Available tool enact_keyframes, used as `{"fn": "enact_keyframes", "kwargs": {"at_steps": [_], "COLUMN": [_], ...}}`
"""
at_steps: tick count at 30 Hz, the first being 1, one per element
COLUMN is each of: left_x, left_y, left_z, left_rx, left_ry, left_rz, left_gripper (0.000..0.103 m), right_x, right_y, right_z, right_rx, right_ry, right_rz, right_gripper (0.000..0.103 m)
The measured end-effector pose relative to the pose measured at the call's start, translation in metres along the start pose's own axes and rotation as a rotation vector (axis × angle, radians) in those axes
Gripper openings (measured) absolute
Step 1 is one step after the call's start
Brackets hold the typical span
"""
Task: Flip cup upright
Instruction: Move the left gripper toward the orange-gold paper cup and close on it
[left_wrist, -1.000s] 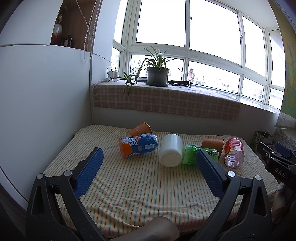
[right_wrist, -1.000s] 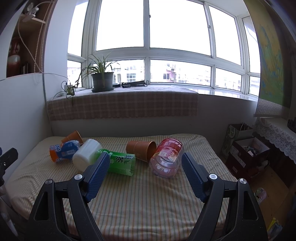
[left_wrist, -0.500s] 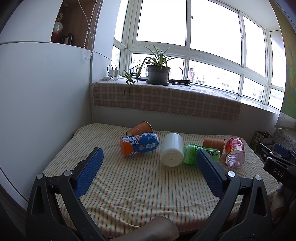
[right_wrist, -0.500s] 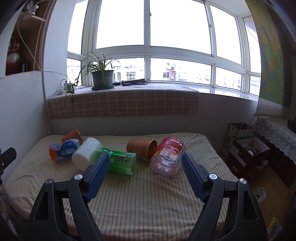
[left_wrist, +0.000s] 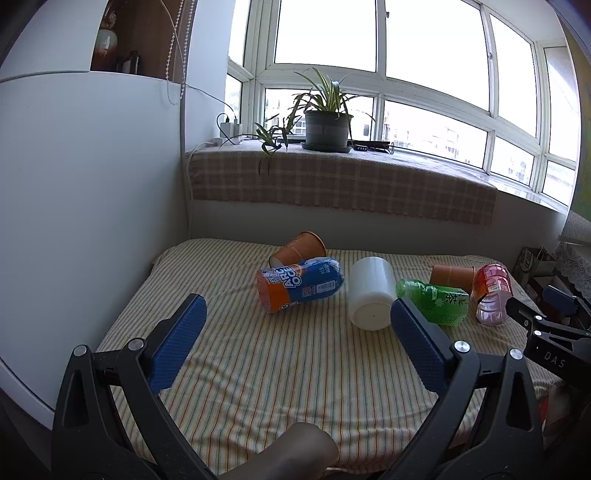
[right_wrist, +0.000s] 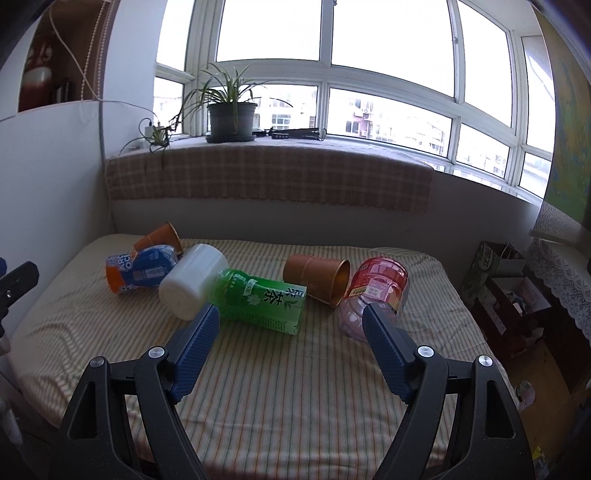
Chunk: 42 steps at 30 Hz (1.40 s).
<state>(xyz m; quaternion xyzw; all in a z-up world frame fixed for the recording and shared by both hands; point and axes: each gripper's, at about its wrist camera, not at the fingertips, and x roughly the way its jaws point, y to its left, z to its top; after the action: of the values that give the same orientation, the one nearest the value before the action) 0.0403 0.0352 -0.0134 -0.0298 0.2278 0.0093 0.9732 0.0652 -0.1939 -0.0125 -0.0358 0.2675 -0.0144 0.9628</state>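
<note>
Several cups lie on their sides in a row on the striped cloth. From the left: a brown paper cup, a blue and orange cup, a white cup, a green cup, a second brown paper cup and a pink cup. My left gripper is open and empty, short of the blue and white cups. My right gripper is open and empty, just short of the green and pink cups.
The striped cloth covers a low bed-like surface against a white wall on the left. A checked cloth ledge with a potted plant runs behind. Boxes and clutter stand on the floor to the right.
Both views have shifted slightly; the cups sit a little lower and nearer in the right wrist view. The cups have not moved and both grippers stay open.
</note>
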Motion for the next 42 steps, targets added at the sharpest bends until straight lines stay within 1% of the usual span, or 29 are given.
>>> {"fn": "enact_keyframes", "kwargs": {"at_steps": [5, 8, 13, 19, 22, 27, 31, 33, 35, 36, 37, 42], "left_x": [0.030, 0.048, 0.078, 0.121, 0.148, 0.204, 0.250, 0.272, 0.293, 0.302, 0.309, 0.333], "left_y": [0.017, 0.027, 0.037, 0.043, 0.045, 0.044, 0.038, 0.038, 0.038, 0.038, 0.038, 0.034], "left_z": [0.014, 0.023, 0.040, 0.063, 0.077, 0.093, 0.097, 0.097, 0.095, 0.094, 0.092, 0.080], "left_rx": [0.019, 0.026, 0.052, 0.073, 0.077, 0.062, 0.068, 0.046, 0.025, 0.016, 0.014, 0.031], "left_ry": [0.059, 0.091, 0.138, 0.229, 0.280, 0.407, 0.505, 0.550, 0.607, 0.628, 0.648, 0.726], "left_rz": [-0.027, -0.052, -0.065, -0.154, -0.181, -0.262, -0.305, -0.313, -0.353, -0.357, -0.358, -0.379], "left_gripper": [0.101, 0.101, 0.101, 0.101, 0.101, 0.098, 0.095, 0.093, 0.091, 0.087, 0.085, 0.085], "right_x": [0.015, 0.022, 0.034, 0.049, 0.056, 0.066, 0.073, 0.076, 0.079, 0.080, 0.081, 0.085], "right_y": [0.009, 0.012, 0.016, 0.015, 0.010, 0.001, -0.006, -0.010, -0.013, -0.014, -0.016, -0.018], "right_z": [0.002, 0.005, 0.010, 0.010, 0.010, 0.007, 0.003, 0.001, -0.002, -0.003, -0.003, -0.004], "right_rx": [-0.006, -0.002, -0.002, 0.005, 0.020, 0.033, 0.055, 0.061, 0.064, 0.068, 0.074, 0.084], "right_ry": [0.049, 0.058, 0.070, 0.103, 0.122, 0.161, 0.196, 0.207, 0.217, 0.222, 0.228, 0.243], "right_rz": [0.018, 0.024, 0.026, 0.033, 0.037, 0.036, 0.040, 0.029, 0.018, 0.014, 0.013, 0.016], "right_gripper": [0.079, 0.079, 0.079, 0.079, 0.079, 0.079, 0.079, 0.079, 0.079, 0.079, 0.079, 0.079]}}
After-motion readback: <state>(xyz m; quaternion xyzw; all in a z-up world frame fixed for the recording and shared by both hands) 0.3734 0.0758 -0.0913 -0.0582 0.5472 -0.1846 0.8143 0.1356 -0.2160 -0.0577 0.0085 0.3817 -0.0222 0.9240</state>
